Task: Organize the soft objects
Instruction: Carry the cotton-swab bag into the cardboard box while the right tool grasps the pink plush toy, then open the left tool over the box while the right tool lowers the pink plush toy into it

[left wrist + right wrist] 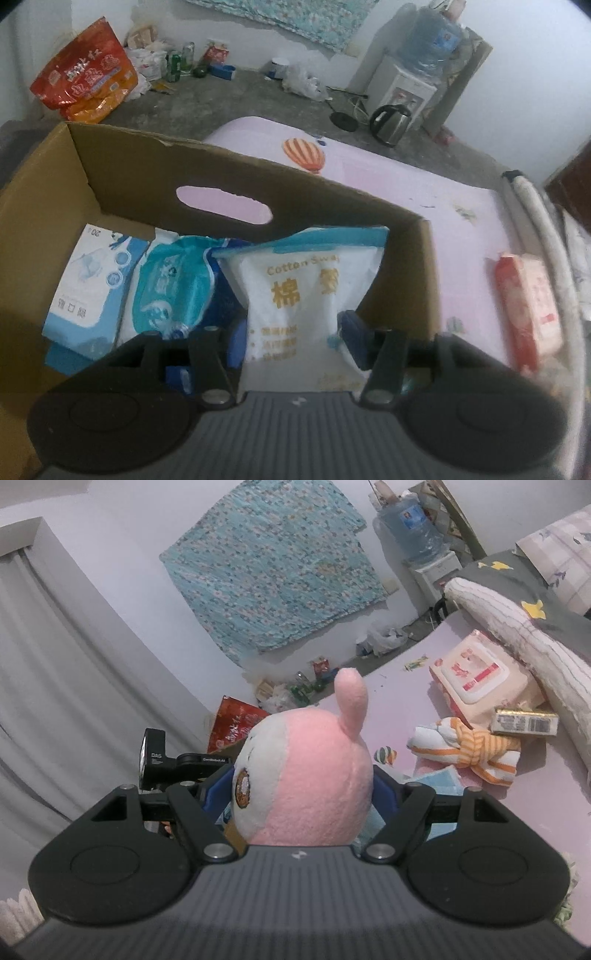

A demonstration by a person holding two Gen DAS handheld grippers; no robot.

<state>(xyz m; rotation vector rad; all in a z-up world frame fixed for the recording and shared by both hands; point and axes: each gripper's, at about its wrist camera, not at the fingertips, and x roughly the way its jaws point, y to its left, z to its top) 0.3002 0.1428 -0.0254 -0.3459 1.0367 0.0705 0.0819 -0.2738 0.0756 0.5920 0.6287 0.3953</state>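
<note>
Cardboard box at twelve o'clock receives the cotton swab bag, loosely flanked by half-open left gripper, best released low, while the plush toy is clamped by the right gripper.

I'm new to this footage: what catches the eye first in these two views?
A pink and white plush toy fills the right gripper, held between its jaws above the pink bed. In the left wrist view, a white cotton swab pack stands between the left gripper's fingers inside a cardboard box.

Lived-in home bedroom: pink bedsheet, water dispenser, kettle, patterned wall cloth.
</note>
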